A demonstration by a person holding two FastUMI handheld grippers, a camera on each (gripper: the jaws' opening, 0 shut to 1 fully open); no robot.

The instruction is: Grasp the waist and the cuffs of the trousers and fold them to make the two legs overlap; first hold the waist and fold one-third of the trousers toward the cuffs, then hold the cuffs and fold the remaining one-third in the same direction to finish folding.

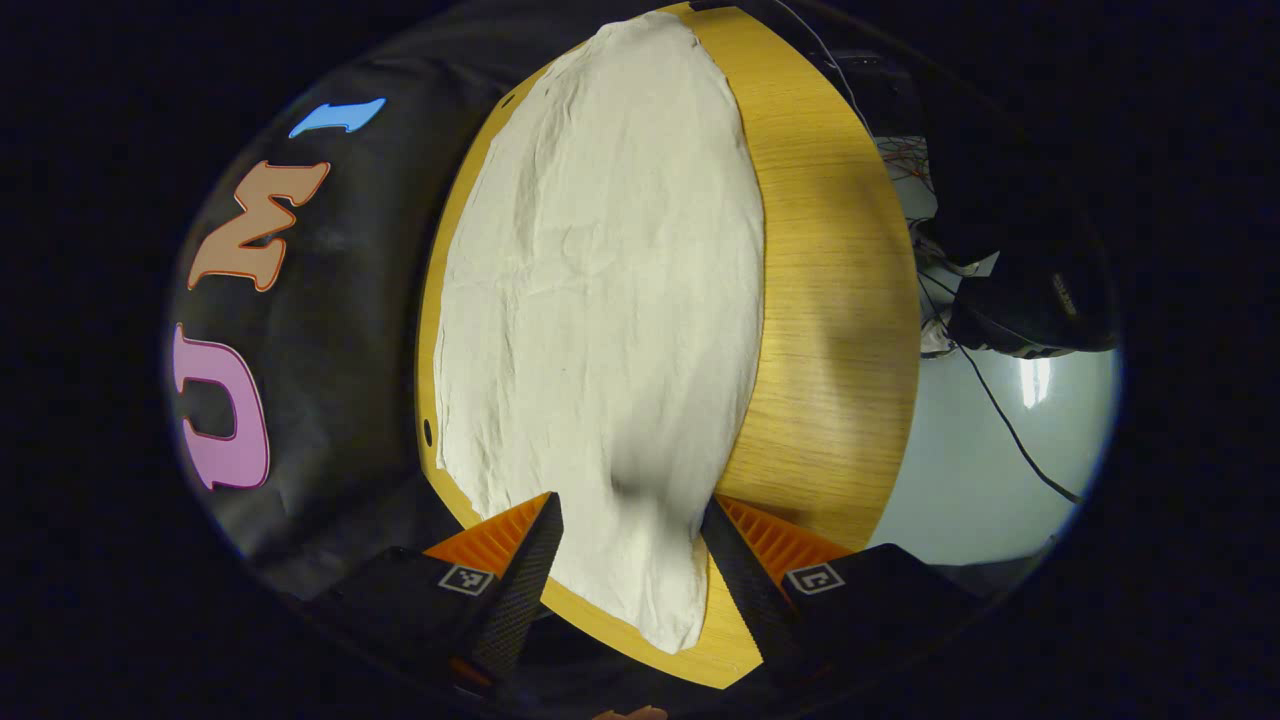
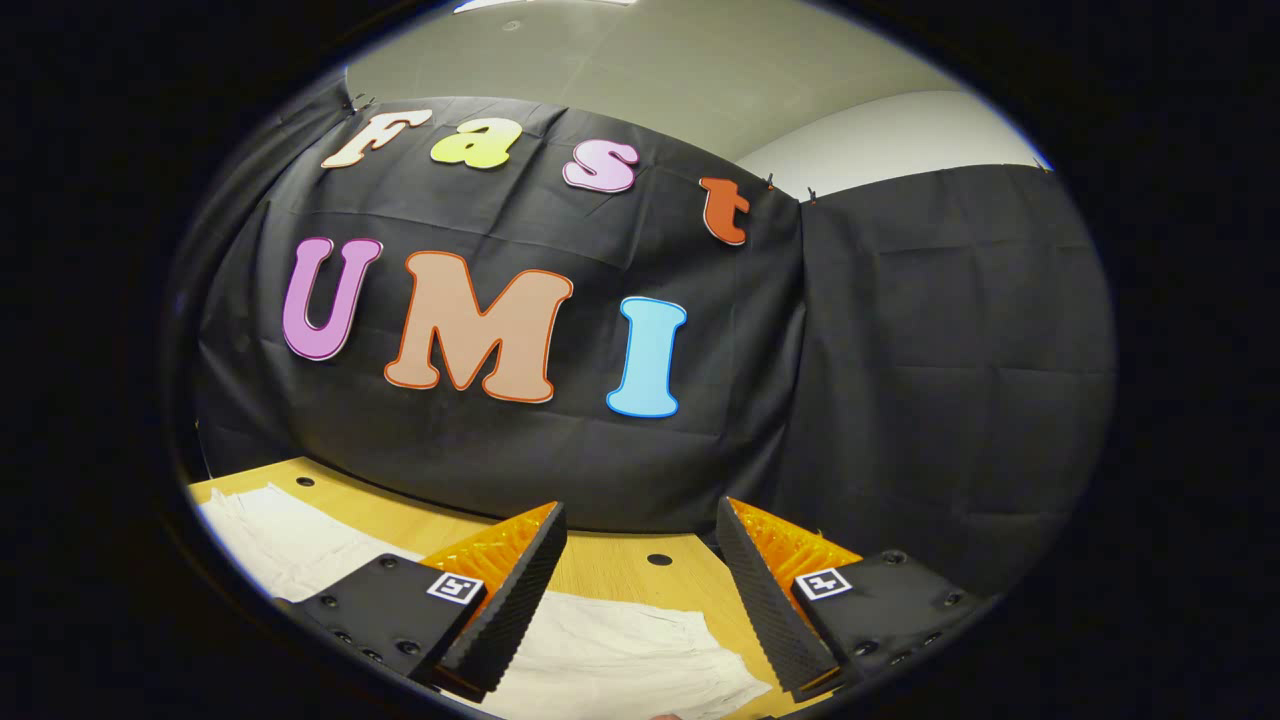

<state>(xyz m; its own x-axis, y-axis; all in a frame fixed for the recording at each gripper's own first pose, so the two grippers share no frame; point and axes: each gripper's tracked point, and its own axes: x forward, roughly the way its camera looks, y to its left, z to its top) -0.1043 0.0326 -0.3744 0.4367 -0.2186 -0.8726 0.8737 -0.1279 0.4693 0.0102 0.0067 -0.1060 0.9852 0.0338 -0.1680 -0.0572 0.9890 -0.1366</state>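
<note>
Trousers (image 1: pixel 600 300) lie flat along the bench (image 1: pixel 830 330). We hold the left gripper (image 1: pixel 630 540) above one end and the right gripper (image 2: pixel 640 560) above the cloth, fingers wide, apparently ready for grasping.

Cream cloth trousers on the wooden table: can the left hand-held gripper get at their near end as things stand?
Probably yes. The left hand-held gripper is open, and the near end of the cream cloth trousers lies between its fingers on the wooden table, with nothing across it.

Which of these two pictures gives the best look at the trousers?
The left gripper view: the trousers stretch along the table, nearly whole. The right gripper view catches just a strip of them at the bottom, partly behind the fingers.
</note>
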